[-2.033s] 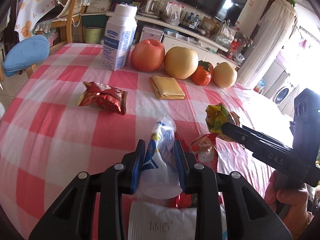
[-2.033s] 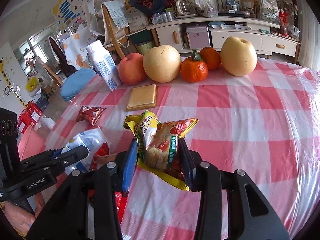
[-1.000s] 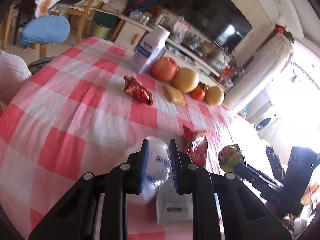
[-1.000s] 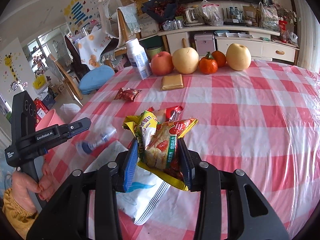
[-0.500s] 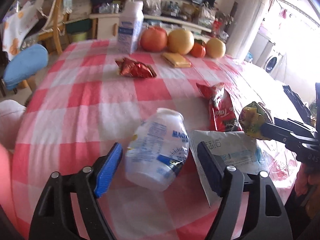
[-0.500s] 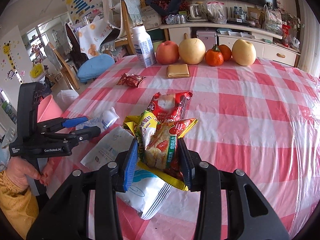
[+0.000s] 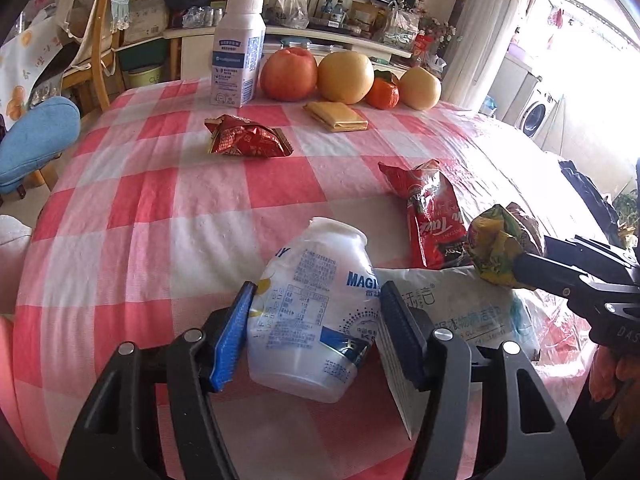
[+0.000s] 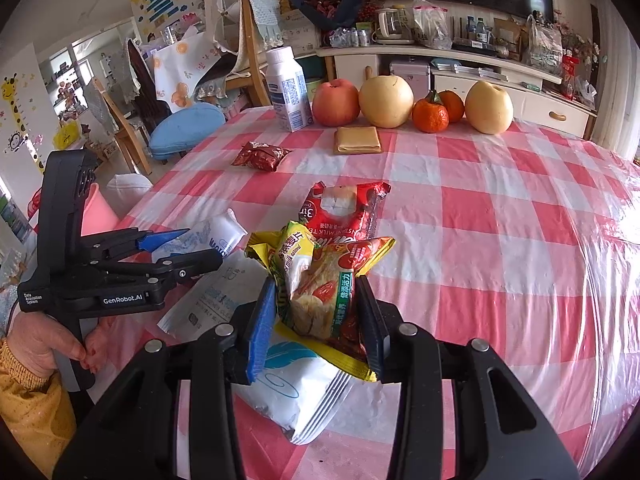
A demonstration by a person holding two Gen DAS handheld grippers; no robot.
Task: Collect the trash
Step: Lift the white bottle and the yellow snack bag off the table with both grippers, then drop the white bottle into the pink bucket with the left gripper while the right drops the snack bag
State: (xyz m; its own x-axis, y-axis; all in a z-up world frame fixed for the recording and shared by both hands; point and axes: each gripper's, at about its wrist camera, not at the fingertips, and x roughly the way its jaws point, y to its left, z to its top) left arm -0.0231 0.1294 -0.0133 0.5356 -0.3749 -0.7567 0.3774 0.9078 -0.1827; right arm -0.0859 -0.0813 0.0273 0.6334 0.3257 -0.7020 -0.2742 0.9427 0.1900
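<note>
My left gripper [image 7: 316,320] holds a crushed white plastic bottle [image 7: 316,312] between its blue pads, just above the checked tablecloth [image 7: 160,216]; it also shows in the right wrist view [image 8: 188,246]. My right gripper [image 8: 318,320] is shut on a crumpled yellow snack wrapper [image 8: 320,280], also seen in the left wrist view [image 7: 500,244]. A white packet [image 8: 224,300], a red milk-tea wrapper [image 7: 434,212] and a small dark-red wrapper [image 7: 246,136] lie on the table.
A white milk bottle [image 7: 238,52], an apple [image 7: 289,74], pears and tangerines [image 7: 382,92] and a flat yellow packet [image 7: 335,116] stand at the far edge. A pink bin [image 8: 96,216] and a blue-cushioned chair [image 8: 186,124] are left of the table.
My left gripper opened and dropped the bottle half a second ago; now its pads have closed back in against the bottle. The right gripper still holds the yellow wrapper.
</note>
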